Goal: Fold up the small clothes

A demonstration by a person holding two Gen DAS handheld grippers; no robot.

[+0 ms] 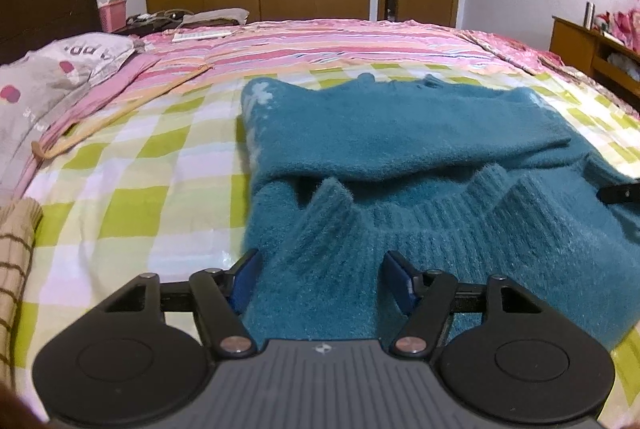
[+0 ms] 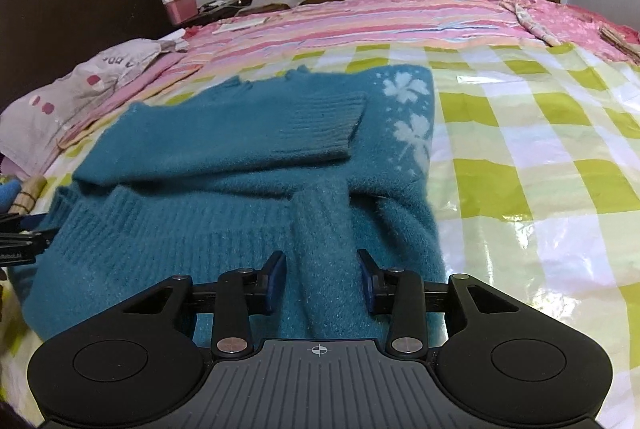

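A fluffy teal sweater (image 1: 400, 149) with white flower prints (image 2: 408, 89) lies on the bed, sleeves folded across its body. Its ribbed edge (image 1: 432, 217) faces me. My left gripper (image 1: 322, 279) sits low over the near left part of the sweater (image 2: 224, 229). Its jaws stand wide with knit lying between them, and the blue pads (image 1: 246, 275) are not squeezing it. My right gripper (image 2: 322, 279) is at the near right part, its pads (image 2: 276, 275) pressed on a raised ridge of teal fabric (image 2: 324, 229).
The bed carries a green and white checked sheet (image 1: 152, 157) and a pink striped quilt (image 1: 320, 45) behind it. Grey pillows (image 1: 48, 81) lie at the left by a dark headboard (image 2: 68, 13). A wooden hanger (image 1: 120, 113) rests beside the pillows. A wooden side cabinet (image 1: 592, 49) stands at the right.
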